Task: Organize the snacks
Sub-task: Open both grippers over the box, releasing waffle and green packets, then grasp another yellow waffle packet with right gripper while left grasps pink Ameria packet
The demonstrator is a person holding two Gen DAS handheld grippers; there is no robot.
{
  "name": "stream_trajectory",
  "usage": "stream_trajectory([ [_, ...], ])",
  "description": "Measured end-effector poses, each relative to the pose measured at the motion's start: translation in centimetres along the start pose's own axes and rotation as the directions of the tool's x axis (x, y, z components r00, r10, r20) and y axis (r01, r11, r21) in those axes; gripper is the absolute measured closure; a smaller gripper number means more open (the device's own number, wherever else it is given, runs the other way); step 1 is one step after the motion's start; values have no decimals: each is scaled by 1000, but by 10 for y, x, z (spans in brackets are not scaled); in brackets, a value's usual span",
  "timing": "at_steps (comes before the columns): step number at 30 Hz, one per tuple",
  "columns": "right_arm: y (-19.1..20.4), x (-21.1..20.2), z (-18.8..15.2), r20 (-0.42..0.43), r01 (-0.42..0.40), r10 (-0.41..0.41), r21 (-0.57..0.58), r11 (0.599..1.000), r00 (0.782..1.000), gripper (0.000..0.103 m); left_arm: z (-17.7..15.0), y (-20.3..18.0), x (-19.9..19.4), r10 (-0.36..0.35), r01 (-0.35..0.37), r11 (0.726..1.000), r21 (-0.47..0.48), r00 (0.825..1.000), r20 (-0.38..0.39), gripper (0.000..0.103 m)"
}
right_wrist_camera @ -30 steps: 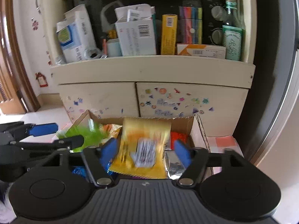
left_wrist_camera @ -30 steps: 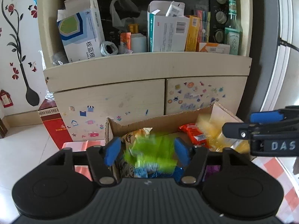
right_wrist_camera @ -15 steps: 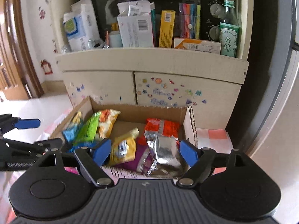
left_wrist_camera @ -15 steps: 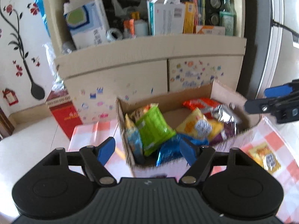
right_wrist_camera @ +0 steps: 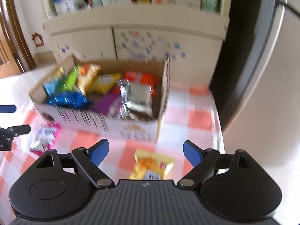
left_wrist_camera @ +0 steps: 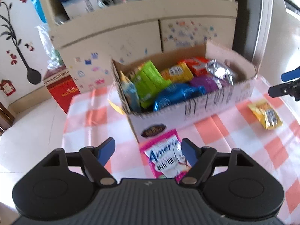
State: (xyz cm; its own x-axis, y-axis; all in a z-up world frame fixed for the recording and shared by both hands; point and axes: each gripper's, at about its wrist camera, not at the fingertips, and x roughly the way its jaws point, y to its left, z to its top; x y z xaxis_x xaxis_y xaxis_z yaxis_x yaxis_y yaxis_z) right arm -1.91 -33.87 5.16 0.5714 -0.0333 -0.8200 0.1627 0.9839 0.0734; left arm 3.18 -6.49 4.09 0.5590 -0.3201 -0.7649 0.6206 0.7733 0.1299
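Pink packet (left_wrist_camera: 166, 157) print reads clearly only from left wrist.

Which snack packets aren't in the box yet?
Two: the pink packet by the left gripper, and the yellow packet by the right gripper. Others sit inside the cardboard box.

The right tool (right_wrist_camera: 144, 152) hangs wide open over a yellow snack packet (right_wrist_camera: 151, 166) near the cardboard box (right_wrist_camera: 135, 127).

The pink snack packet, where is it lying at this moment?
The pink snack packet lies flat on the checked tablecloth, just in front of the cardboard box, between the open fingers of the left gripper.
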Motion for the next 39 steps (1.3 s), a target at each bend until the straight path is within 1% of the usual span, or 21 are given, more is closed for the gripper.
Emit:
stream_trajectory([
  [3, -6, 13, -9, -63, 6, -3, 35, 999, 998, 12, -3, -4, 12, -6, 6, 1000, -9, 999, -37, 26],
  [7, -8, 25, -15, -112, 14, -7, 63, 998, 994, 12, -6, -8, 24, -5, 4, 1000, -14, 997, -77, 26],
  [12, -6, 34, -17, -136, 37, -28, 68, 997, 990, 12, -7, -12, 37, 5, -7, 1000, -21, 995, -102, 25],
  [14, -7, 38, -17, -147, 40, -29, 74, 996, 989, 12, -7, -14, 42, 9, -11, 1000, -18, 994, -107, 22],
  [16, -6, 42, -17, -155, 45, -34, 70, 997, 987, 12, -7, -16, 46, 16, -18, 1000, -20, 994, -106, 19],
  [22, -2, 50, -19, -175, 48, -38, 53, 997, 984, 12, -5, -20, 49, 15, -18, 1000, -22, 995, -101, 18],
  [26, 0, 54, -21, -187, 52, -44, 39, 998, 981, 13, -3, -22, 45, -16, 13, 999, -35, 995, -95, 18],
  [28, 1, 54, -21, -190, 56, -48, 39, 998, 981, 13, -5, -24, 47, -19, 15, 999, -38, 994, -107, 18],
  [31, 1, 56, -22, -195, 52, -44, 37, 998, 980, 15, -9, -26, 54, -15, 12, 1000, -28, 990, -137, 18],
  [33, 2, 57, -22, -200, 48, -41, 32, 998, 979, 19, -11, -26, 57, -17, 13, 1000, -27, 989, -148, 18],
  [39, 7, 58, -24, -201, 32, -29, 10, 999, 979, 26, -14, -30, 58, -23, 21, 1000, -22, 992, -125, 18],
])
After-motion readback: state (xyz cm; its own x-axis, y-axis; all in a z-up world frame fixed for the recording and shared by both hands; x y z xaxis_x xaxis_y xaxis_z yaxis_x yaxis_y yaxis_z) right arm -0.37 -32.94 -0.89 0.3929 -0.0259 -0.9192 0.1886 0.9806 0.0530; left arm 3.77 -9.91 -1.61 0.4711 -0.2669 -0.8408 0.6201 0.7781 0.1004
